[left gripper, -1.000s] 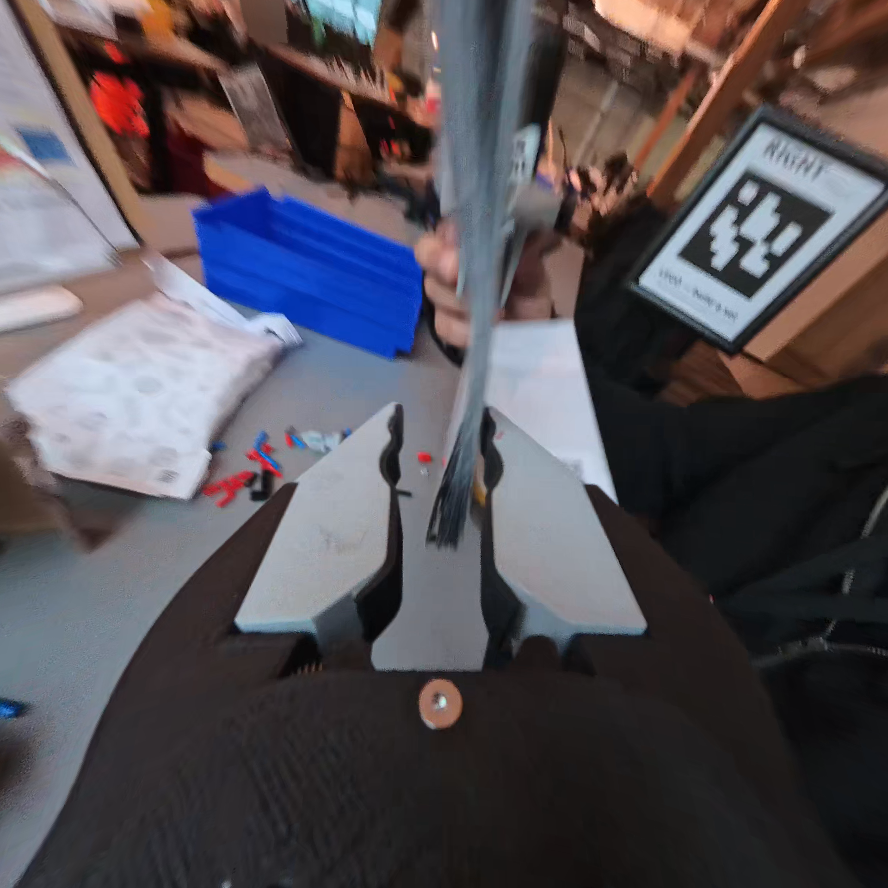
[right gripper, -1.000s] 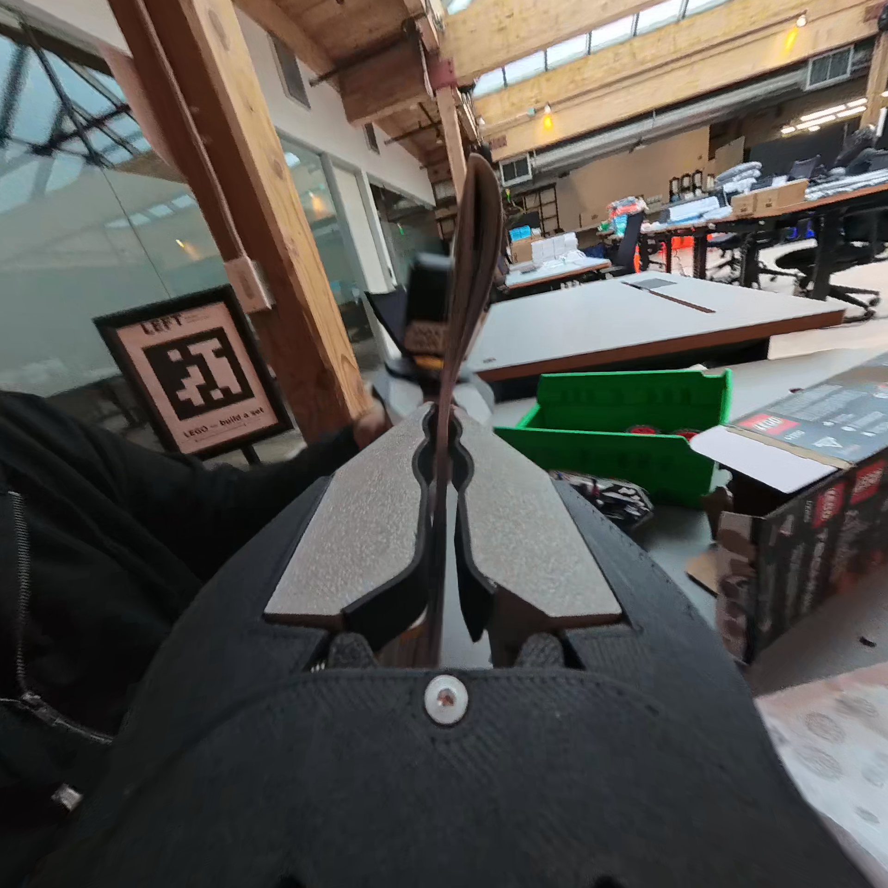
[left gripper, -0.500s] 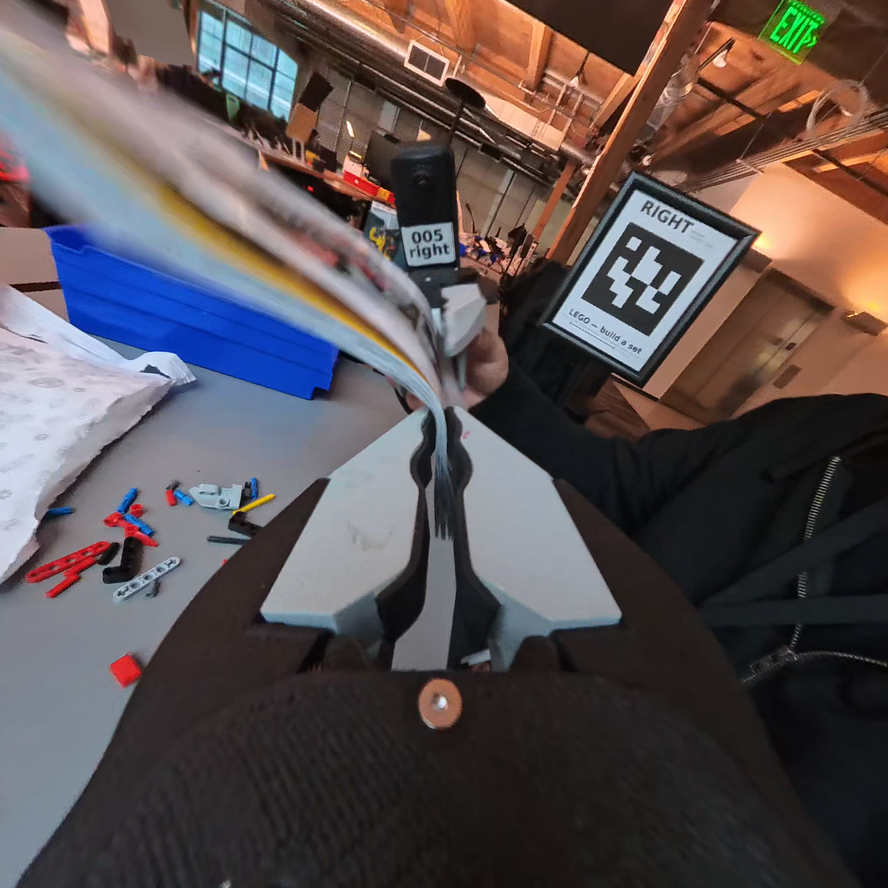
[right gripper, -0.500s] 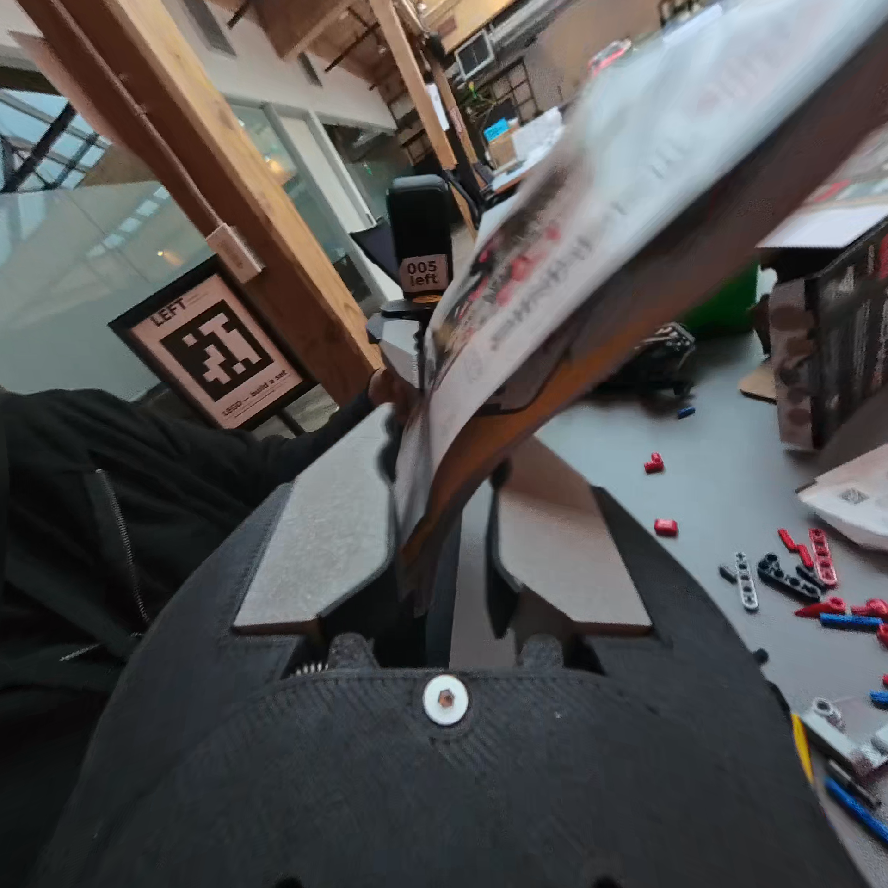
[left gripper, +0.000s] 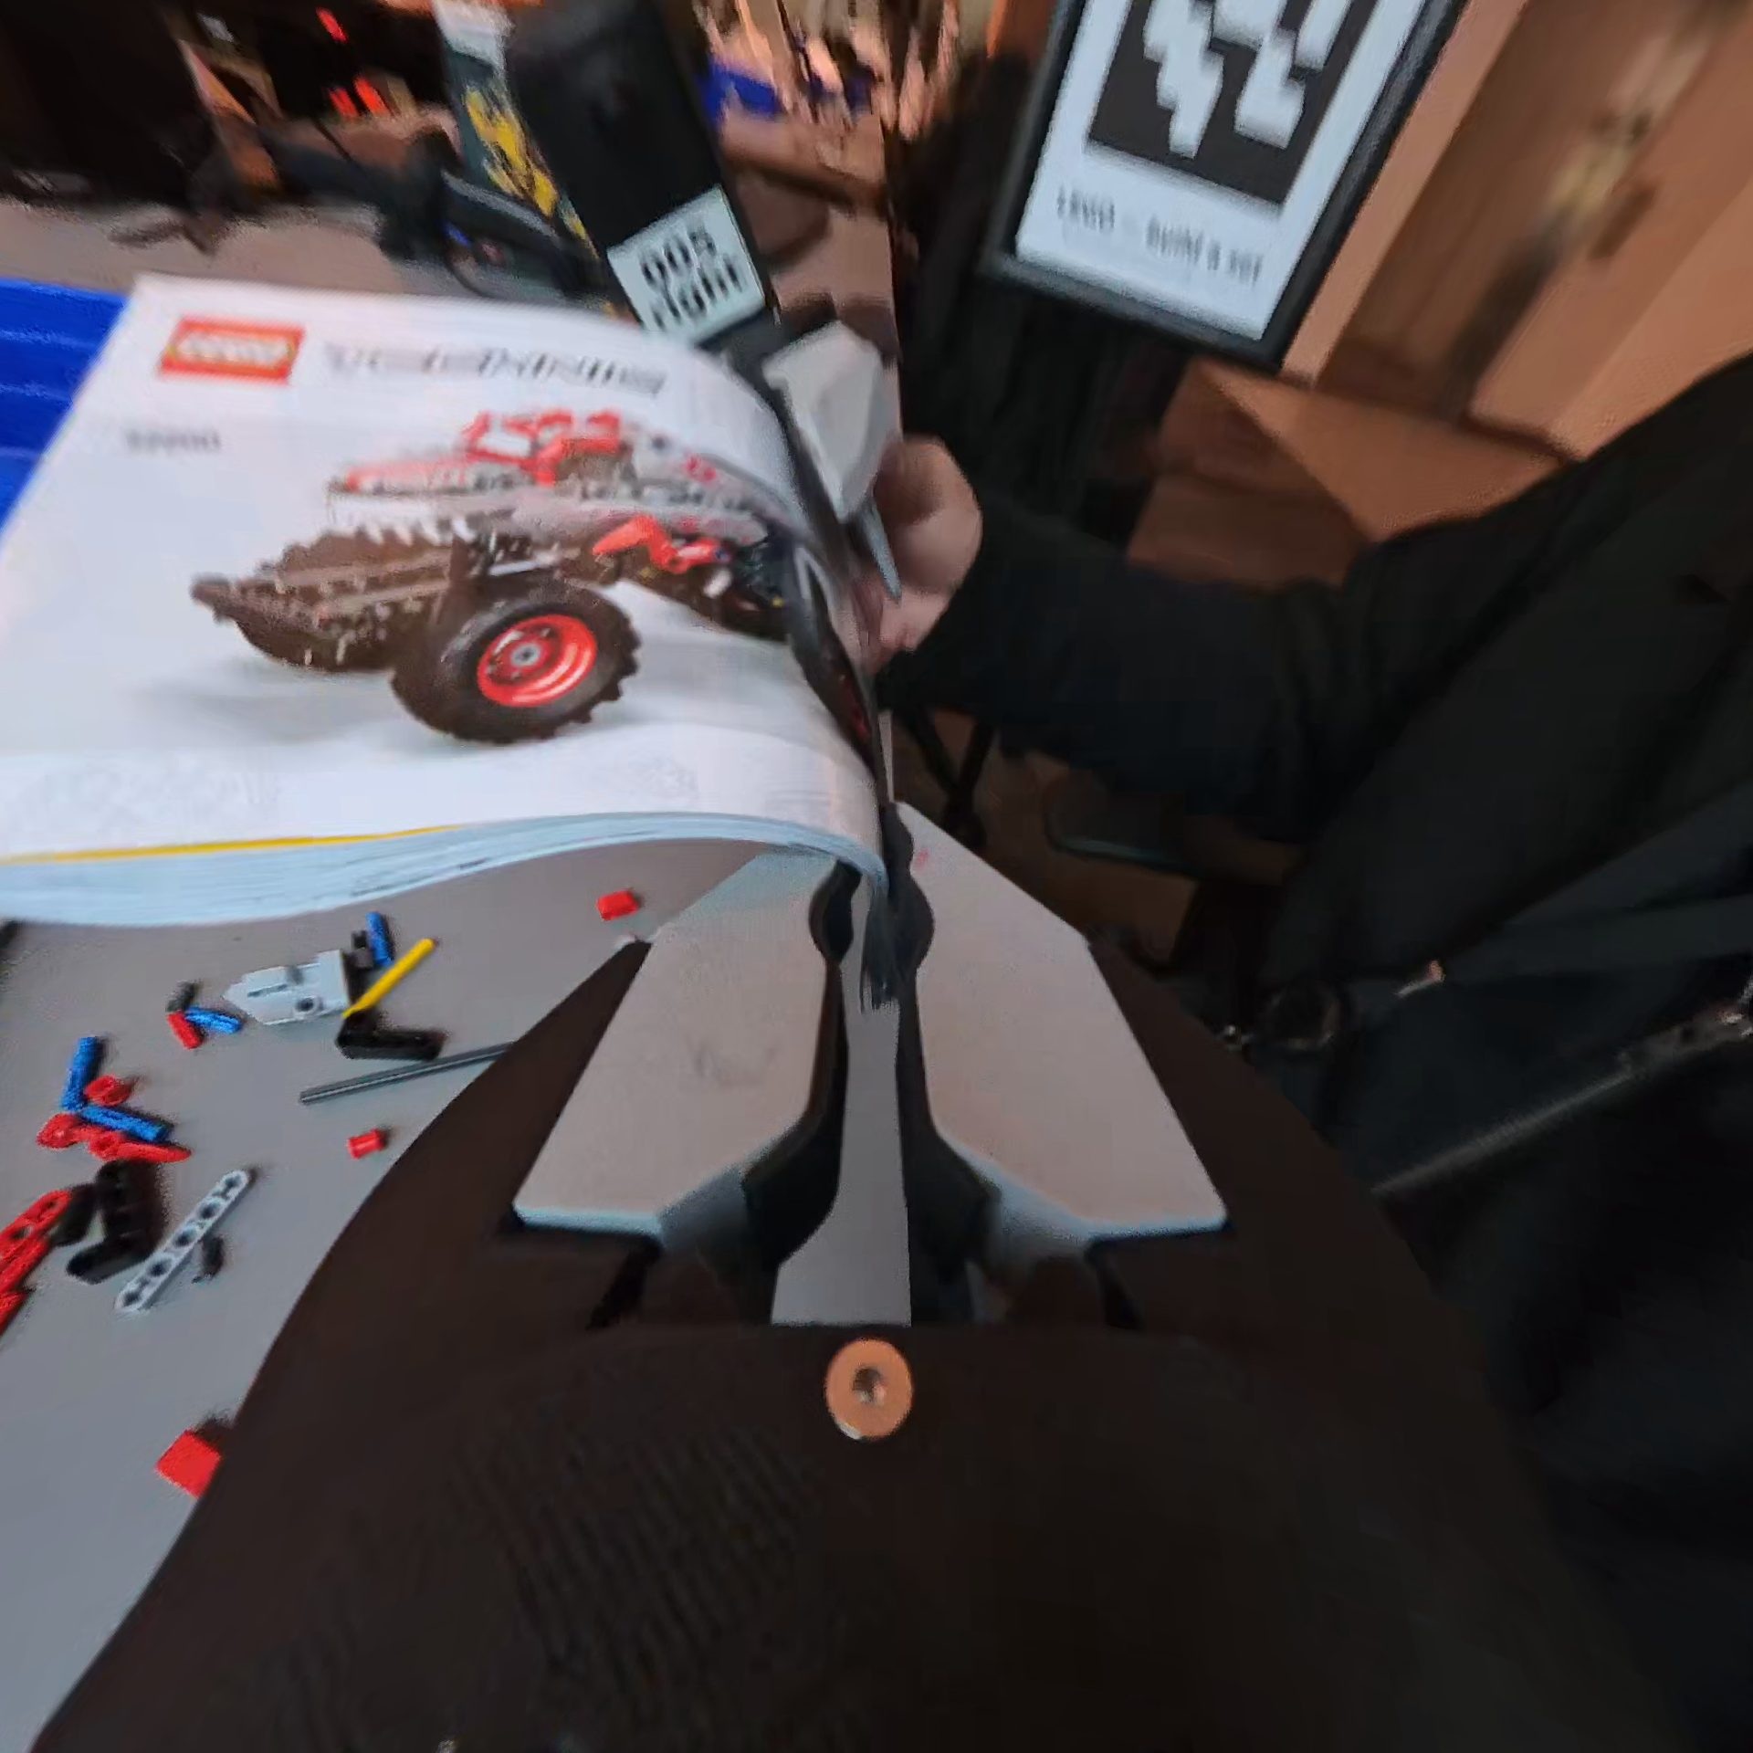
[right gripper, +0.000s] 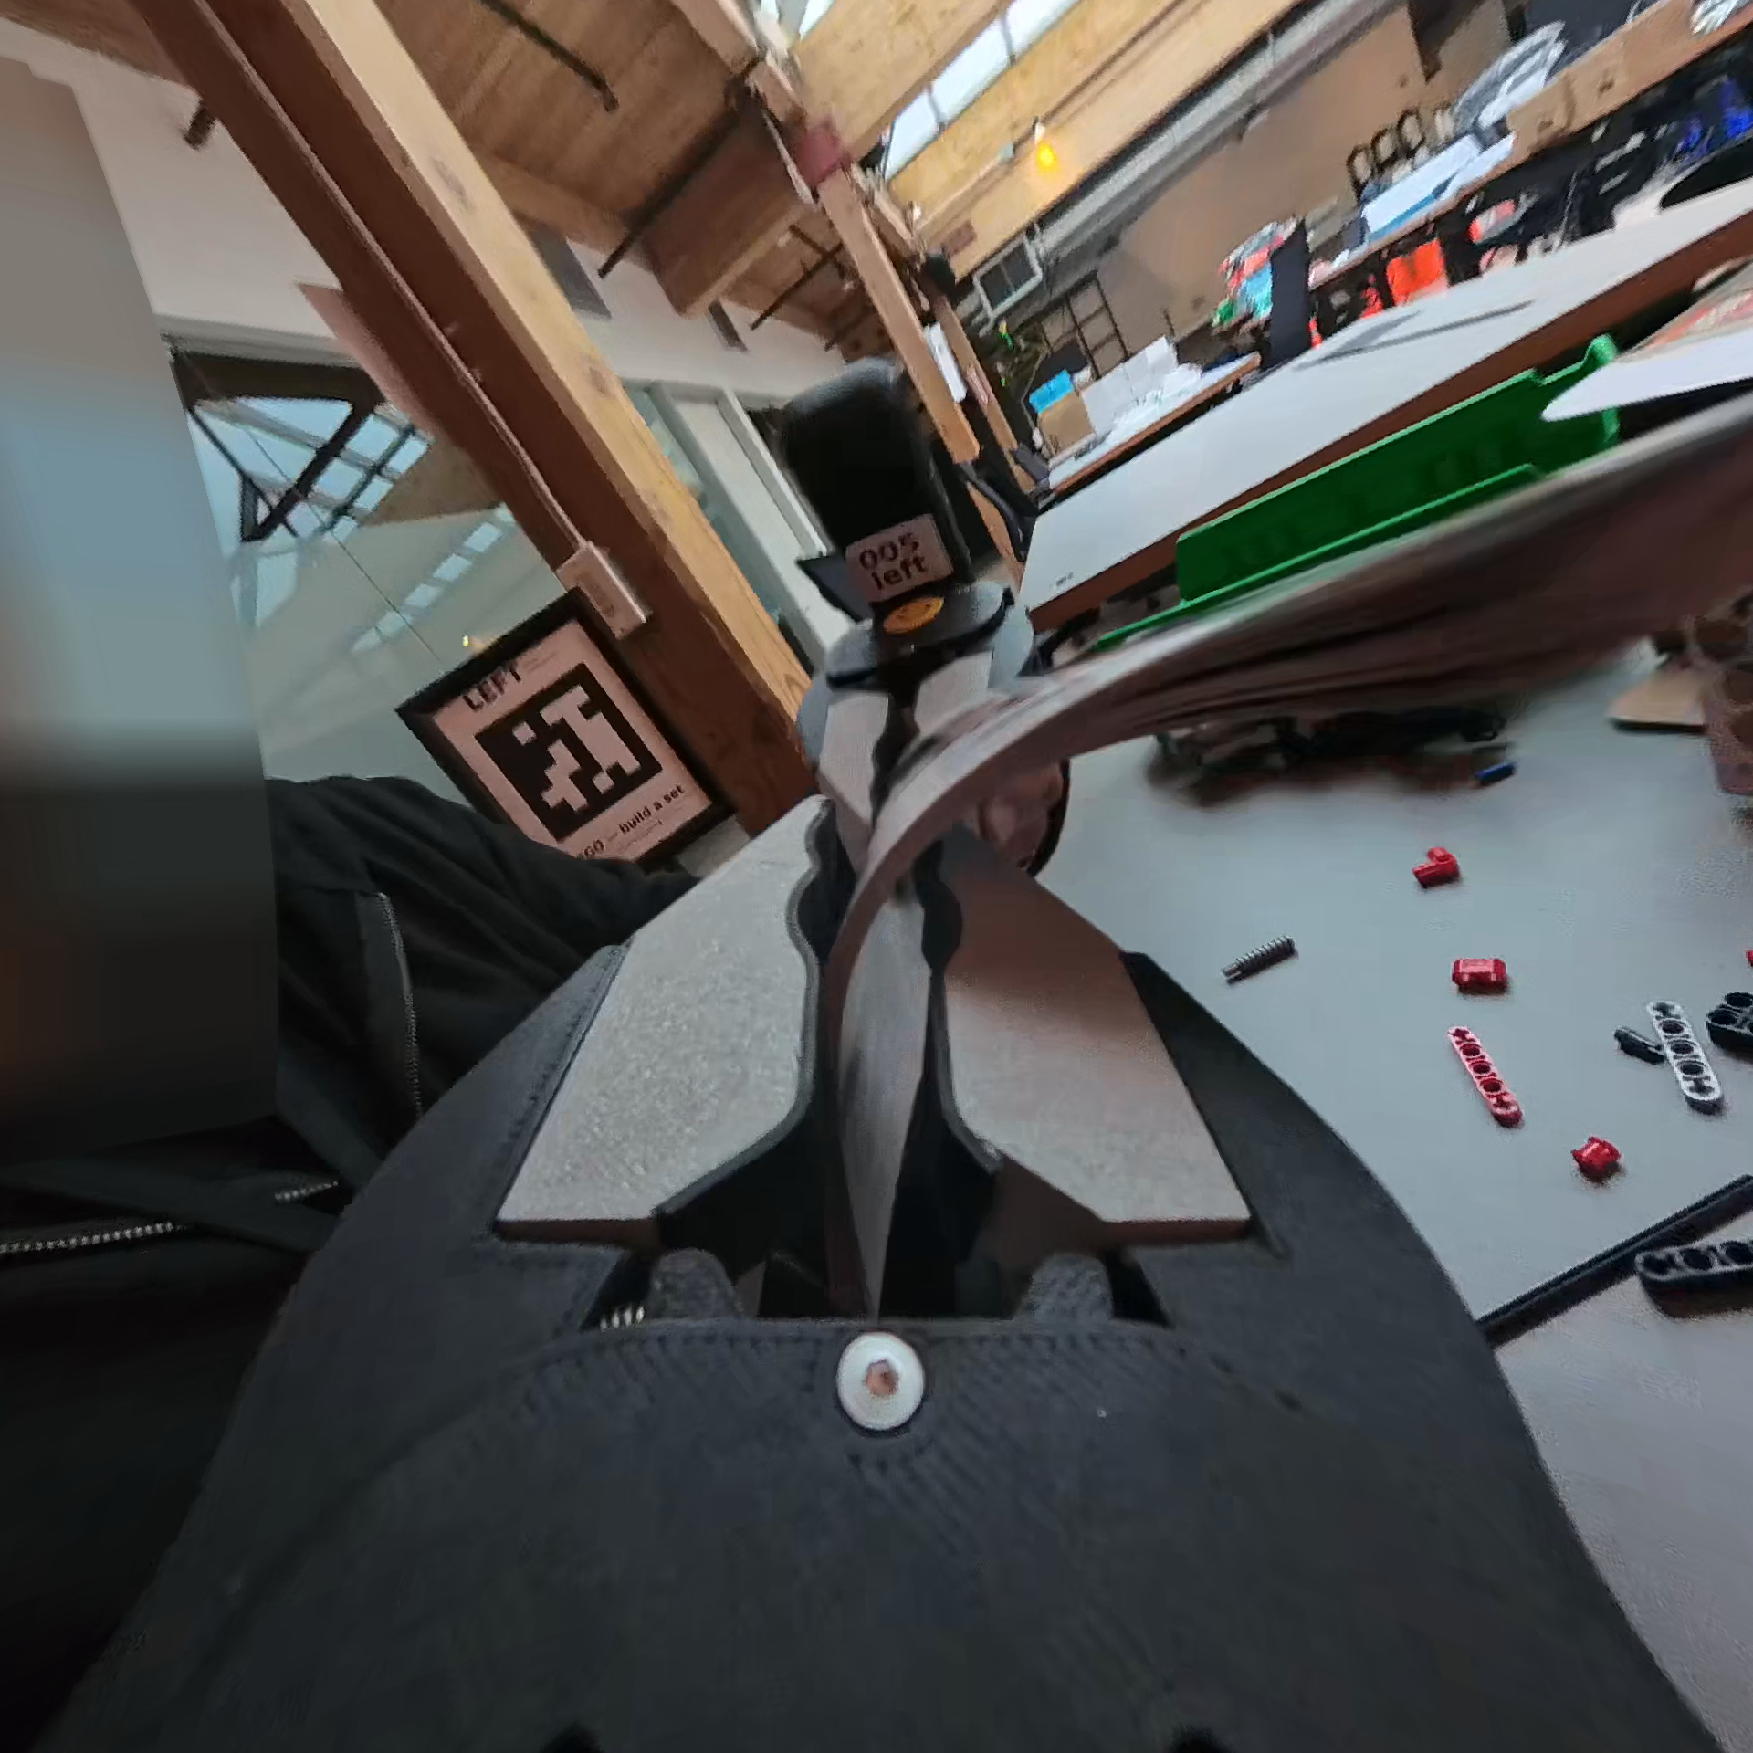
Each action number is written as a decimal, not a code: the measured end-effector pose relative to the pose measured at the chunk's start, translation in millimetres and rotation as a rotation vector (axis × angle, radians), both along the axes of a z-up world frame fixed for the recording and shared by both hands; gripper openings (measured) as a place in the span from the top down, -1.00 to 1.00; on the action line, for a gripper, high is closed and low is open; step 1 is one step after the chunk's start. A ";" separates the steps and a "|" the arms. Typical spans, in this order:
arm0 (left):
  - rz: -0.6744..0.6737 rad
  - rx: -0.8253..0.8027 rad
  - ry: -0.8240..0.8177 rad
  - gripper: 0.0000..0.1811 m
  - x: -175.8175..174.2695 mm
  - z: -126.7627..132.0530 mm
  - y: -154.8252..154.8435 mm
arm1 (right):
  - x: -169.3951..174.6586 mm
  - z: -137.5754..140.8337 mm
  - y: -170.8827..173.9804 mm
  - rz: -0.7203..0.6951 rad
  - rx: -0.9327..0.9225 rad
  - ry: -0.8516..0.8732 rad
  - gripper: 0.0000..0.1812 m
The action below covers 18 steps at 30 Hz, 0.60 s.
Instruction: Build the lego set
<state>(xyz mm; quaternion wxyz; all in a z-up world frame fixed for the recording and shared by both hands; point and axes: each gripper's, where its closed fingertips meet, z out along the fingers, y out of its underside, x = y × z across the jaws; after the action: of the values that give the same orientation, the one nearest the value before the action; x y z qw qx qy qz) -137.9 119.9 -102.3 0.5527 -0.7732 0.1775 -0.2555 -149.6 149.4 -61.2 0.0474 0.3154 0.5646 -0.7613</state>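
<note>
The instruction booklet (left gripper: 398, 607) is held above the grey table (left gripper: 285, 1214), cover uppermost, its free side sagging toward the table; the left gripper (left gripper: 877, 934) is clenched on the booklet's near edge, the pages running down between its jaws; the right gripper (right gripper: 887, 896) is likewise clamped on the same edge from the opposite end, the stack curving away to its right. Loose pieces lie on the table beneath and beside the booklet: red, blue, black and grey parts (left gripper: 142, 1138), a yellow axle (left gripper: 389, 977), a red beam (right gripper: 1485, 1077); a green bin (right gripper: 1375, 512) stands farther off. Judgement: the step in hand is laying out the instructions, with no assembly begun; the pieces appear untouched. The next move calls for lowering the booklet flat onto a bare patch of table, clear of the scattered parts, then releasing one gripper to open the cover; motion blur limits finer reading.
</note>
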 end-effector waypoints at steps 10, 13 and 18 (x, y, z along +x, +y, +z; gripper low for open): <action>0.018 -0.058 0.001 0.82 23.7 -23.3 52.4 | 64.8 -8.2 77.5 -0.481 0.454 0.028 1.00; 0.048 -0.067 -0.020 0.57 9.4 -17.4 70.0 | 98.5 -24.5 121.6 -0.649 0.667 -0.057 1.00; 0.299 -0.317 -0.105 0.18 -56.1 -20.9 165.9 | 135.1 -57.4 168.7 -0.811 0.768 -0.176 1.00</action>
<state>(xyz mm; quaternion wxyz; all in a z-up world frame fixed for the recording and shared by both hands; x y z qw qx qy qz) -194.0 285.8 -123.2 0.4645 -0.8537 -0.0103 -0.2354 -14.5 318.1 -118.6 -0.3201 0.5640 0.6286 -0.4293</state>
